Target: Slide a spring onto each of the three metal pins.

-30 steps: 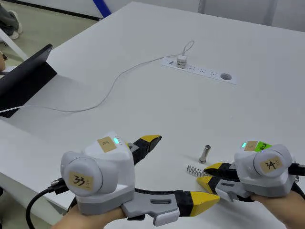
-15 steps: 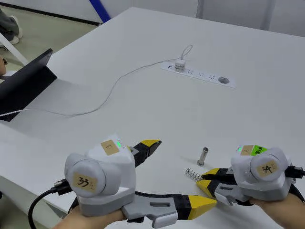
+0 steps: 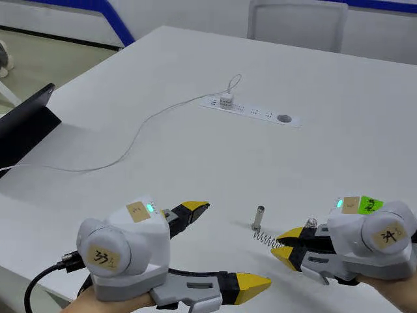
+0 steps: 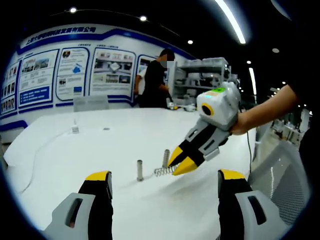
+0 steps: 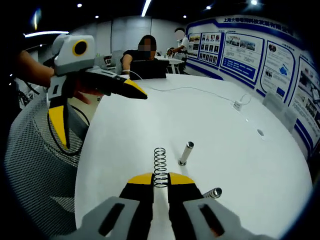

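My right gripper (image 3: 285,241) (image 5: 160,179) is shut on one end of a small steel spring (image 3: 266,238) (image 5: 160,167), which sticks out over the white table toward the left. Just beyond the spring a short metal pin (image 3: 258,217) (image 5: 185,153) stands upright. A second pin (image 3: 311,223) (image 5: 212,193) stands close beside the right gripper's jaws. My left gripper (image 3: 225,248) (image 4: 165,176) is open and holds nothing, low at the near left, pointing at the spring (image 4: 162,171) and both pins (image 4: 140,170).
A white power strip (image 3: 251,111) with a charger and a long white cable (image 3: 140,130) lies further back. A black tablet stand (image 3: 23,127) sits at the left edge. A chair (image 3: 293,23) stands behind the table. The table's near edge lies just below my left gripper.
The head camera has tilted up. My right gripper, still shut on the spring, has shifted slightly right relative to the upright pin. The left gripper stays open.
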Available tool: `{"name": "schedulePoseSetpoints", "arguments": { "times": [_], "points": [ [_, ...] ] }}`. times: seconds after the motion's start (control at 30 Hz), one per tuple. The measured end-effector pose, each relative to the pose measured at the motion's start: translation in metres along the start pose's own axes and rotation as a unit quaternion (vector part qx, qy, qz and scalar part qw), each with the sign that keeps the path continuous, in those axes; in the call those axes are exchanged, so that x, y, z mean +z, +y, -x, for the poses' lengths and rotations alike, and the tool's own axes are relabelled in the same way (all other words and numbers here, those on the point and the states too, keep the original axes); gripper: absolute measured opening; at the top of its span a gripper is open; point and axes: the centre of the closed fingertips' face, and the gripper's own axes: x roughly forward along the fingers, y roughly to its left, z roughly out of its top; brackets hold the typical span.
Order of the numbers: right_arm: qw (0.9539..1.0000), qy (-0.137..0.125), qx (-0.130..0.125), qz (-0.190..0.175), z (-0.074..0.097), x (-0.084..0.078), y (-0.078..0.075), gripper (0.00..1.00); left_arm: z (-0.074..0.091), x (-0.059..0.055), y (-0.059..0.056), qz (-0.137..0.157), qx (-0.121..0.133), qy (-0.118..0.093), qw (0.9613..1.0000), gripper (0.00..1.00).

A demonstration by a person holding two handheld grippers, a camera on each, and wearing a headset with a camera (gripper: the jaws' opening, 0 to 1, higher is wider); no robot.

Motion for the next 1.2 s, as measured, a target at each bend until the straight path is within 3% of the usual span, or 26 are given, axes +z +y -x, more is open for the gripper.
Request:
{"name": "schedulePoseSetpoints", "arguments": {
  "times": [0.1, 0.33, 0.5, 0.67, 0.83, 0.9, 1.2],
  "points": [
    [0.9986, 0.007, -0.005, 0.052, 0.012, 0.001, -0.001, 0.10, -0.001, 0.003, -0.003, -0.003, -0.008, 0.000, 1.0000, 0.87],
    [0.9974, -0.013, 0.009, 0.070, 0.038, 0.008, 0.009, 0.10, -0.010, 0.017, -0.023, -0.036, -0.045, 0.000, 0.9983, 0.81],
    [0.9957, -0.026, 0.024, 0.086, 0.052, 0.016, 0.019, 0.10, -0.017, 0.025, -0.040, -0.034, -0.078, -0.003, 0.9964, 0.70],
    [0.9929, -0.027, 0.033, 0.111, 0.065, 0.020, 0.026, 0.10, -0.022, 0.024, -0.051, -0.048, -0.105, 0.008, 0.9933, 0.64],
    [0.9907, -0.026, 0.039, 0.128, 0.071, 0.019, 0.029, 0.10, -0.022, 0.025, -0.061, -0.052, -0.124, 0.008, 0.9909, 0.54],
    [0.9901, -0.025, 0.042, 0.131, 0.072, 0.019, 0.031, 0.10, -0.021, 0.028, -0.065, -0.047, -0.132, 0.003, 0.9901, 0.54],
    [0.9852, -0.027, 0.056, 0.160, 0.074, 0.025, 0.043, 0.11, -0.023, 0.028, -0.073, -0.077, -0.143, 0.009, 0.9867, 0.49]
  ]
}}
